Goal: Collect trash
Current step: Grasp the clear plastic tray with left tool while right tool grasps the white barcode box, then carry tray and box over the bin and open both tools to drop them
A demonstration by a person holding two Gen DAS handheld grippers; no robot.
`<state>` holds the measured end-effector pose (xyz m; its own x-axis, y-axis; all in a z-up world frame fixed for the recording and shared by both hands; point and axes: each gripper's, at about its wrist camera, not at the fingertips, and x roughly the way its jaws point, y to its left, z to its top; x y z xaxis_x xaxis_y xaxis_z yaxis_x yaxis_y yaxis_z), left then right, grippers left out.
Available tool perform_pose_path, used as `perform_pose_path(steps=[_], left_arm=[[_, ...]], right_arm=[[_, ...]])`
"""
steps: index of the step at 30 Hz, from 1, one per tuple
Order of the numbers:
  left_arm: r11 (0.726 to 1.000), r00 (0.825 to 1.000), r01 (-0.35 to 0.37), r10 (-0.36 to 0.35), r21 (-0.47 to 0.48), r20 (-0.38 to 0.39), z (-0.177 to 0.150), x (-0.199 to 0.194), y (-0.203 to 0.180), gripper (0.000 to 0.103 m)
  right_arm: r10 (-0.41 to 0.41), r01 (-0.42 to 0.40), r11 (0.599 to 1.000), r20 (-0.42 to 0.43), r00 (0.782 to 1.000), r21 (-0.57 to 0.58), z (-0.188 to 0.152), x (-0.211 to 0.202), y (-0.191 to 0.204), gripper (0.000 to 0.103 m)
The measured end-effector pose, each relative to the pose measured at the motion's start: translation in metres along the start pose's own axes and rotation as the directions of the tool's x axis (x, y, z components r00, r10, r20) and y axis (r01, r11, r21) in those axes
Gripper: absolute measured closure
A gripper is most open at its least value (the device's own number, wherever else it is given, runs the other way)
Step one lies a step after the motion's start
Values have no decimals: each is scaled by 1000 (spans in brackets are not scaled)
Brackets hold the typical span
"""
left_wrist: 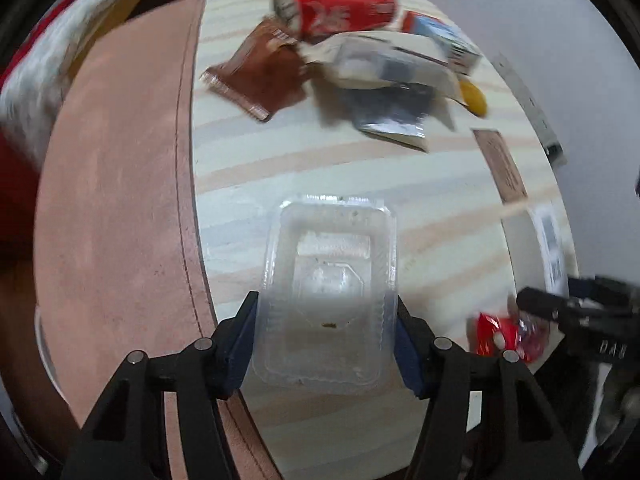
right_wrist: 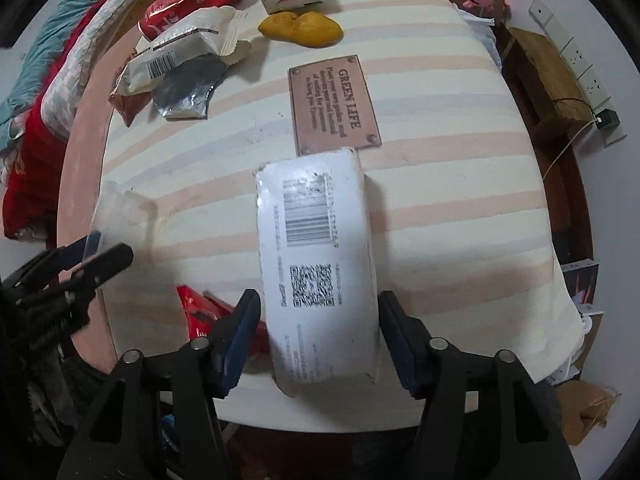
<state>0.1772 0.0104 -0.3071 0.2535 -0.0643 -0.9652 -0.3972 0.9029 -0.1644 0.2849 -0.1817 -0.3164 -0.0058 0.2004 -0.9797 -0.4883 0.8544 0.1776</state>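
The left gripper (left_wrist: 326, 344) jaws clasp a clear plastic tray (left_wrist: 328, 292); the right gripper (right_wrist: 318, 344) jaws stand wide astride a white labelled parcel (right_wrist: 316, 264), its long axis pointing away between them.

A striped cloth (right_wrist: 440, 208) covers the surface ahead of the gripper; a pale wall (right_wrist: 592, 8) with what may be a power strip (right_wrist: 568, 52) stands beyond, right.

Left gripper (left_wrist: 326, 344), right gripper (right_wrist: 318, 338): black angular fingers, blue pads (right_wrist: 240, 340), silver round pins.
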Motion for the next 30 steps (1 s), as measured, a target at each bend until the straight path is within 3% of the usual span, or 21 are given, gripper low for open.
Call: perform_pose_path(steps=[8, 10, 16, 22, 24, 30], left_arm=[[998, 997, -47, 49, -29, 55, 7, 1, -2, 46], [997, 994, -72, 75, -41, 81, -1, -6, 3, 46], [991, 980, -108, 119, -80, 157, -14, -39, 4, 46], [980, 943, -146, 179, -137, 281, -22, -98, 24, 46], [974, 923, -154, 202, -164, 329, -27, -125, 38, 46], [951, 870, -156, 260, -266, 419, -51, -192, 92, 47]], right_arm=[[-30, 29, 999, 42, 999, 29, 6, -1, 9, 37], [-61, 60, 998, 82, 995, 19, 4, -4, 13, 50], [-56, 57, 998, 140, 989, -2, 0, -15, 22, 53], [-11, 22, 999, 241, 970, -43, -3, -64, 56, 53], [18, 3, 997, 273, 962, -75, 2, -82, 70, 53], [150, -87, 974, 310, 939, -208, -3, -120, 153, 53]])
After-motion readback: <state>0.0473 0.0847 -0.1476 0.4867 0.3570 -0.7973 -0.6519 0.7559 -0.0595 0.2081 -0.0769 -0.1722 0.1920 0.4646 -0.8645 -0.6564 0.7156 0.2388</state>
